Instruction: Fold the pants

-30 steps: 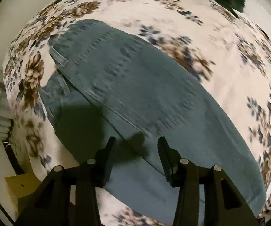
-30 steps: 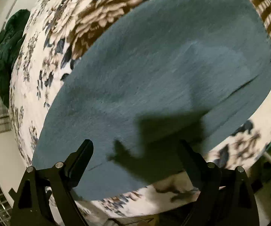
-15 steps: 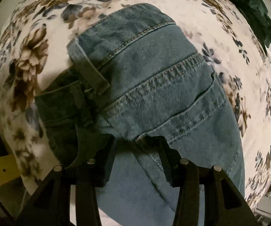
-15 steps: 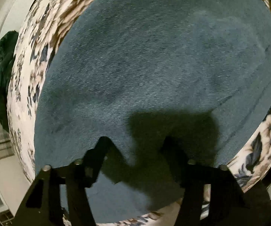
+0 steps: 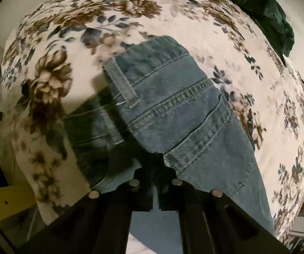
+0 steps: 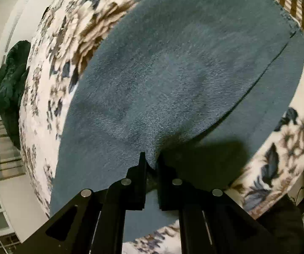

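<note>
currently both tools are clenched on denim. left tool (image 5: 158, 165) pinches the jeans (image 5: 185, 114) just below the waistband, near the belt loop (image 5: 122, 86) and back pocket seam. right tool (image 6: 151, 163) pinches a tented ridge of leg fabric (image 6: 173, 74). the jeans lie flat on the floral bed cover (image 5: 71, 48), one leg stacked on the other, lower edge peeking out.

risks, my read:
- right pinch looks like top layer only; lift it and the legs separate, fold goes skewed.
- left grip sits on a thick seam, bite shallow, could slip under weight.
- uneven lift between hands drags the cover or twists the waist.
- dark green garment (image 5: 264, 14) sits well apart, no snag.
</note>
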`<action>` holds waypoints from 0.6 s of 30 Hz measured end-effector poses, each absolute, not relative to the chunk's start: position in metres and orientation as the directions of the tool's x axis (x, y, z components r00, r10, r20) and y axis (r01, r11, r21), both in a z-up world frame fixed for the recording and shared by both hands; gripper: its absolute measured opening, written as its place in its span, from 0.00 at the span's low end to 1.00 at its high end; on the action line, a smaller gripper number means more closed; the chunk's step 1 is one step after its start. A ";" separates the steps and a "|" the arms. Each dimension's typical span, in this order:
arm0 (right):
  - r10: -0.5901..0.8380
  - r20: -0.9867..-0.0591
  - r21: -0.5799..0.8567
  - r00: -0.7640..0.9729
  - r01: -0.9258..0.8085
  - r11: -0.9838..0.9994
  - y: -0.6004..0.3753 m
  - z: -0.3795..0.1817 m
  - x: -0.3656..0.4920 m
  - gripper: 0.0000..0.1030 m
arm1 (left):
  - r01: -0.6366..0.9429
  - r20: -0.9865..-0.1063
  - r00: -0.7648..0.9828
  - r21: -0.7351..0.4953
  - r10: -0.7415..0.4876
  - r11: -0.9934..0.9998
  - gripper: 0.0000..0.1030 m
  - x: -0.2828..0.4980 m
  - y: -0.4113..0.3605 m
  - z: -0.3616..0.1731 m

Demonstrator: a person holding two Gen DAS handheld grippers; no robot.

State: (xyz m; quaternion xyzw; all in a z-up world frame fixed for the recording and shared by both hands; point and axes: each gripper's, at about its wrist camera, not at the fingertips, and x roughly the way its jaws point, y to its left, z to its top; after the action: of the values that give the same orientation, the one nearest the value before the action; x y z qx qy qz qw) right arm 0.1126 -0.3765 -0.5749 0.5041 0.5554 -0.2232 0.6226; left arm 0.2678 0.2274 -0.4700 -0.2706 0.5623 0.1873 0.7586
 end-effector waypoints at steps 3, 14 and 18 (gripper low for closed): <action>0.283 -0.918 0.379 0.278 0.826 0.417 -0.379 -0.561 0.101 0.07 | -0.600 -0.957 0.287 -0.203 -0.029 0.774 0.01 0.251 0.230 -0.466; 0.307 -0.943 0.275 0.125 0.812 0.514 -0.381 -0.559 0.053 0.07 | -0.626 -0.981 0.194 -0.144 -0.026 0.766 0.01 0.217 0.235 -0.488; 0.309 -0.949 0.231 0.068 0.816 0.530 -0.377 -0.577 0.048 0.07 | -0.636 -0.985 0.171 -0.090 0.027 0.767 0.00 0.211 0.242 -0.496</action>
State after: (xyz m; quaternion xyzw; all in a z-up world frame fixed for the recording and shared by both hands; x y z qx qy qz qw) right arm 0.0482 -0.3770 -0.5770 0.4343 0.6478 -0.2158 0.5875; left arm 0.2113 0.2420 -0.4963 -0.2532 0.6015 0.2292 0.7222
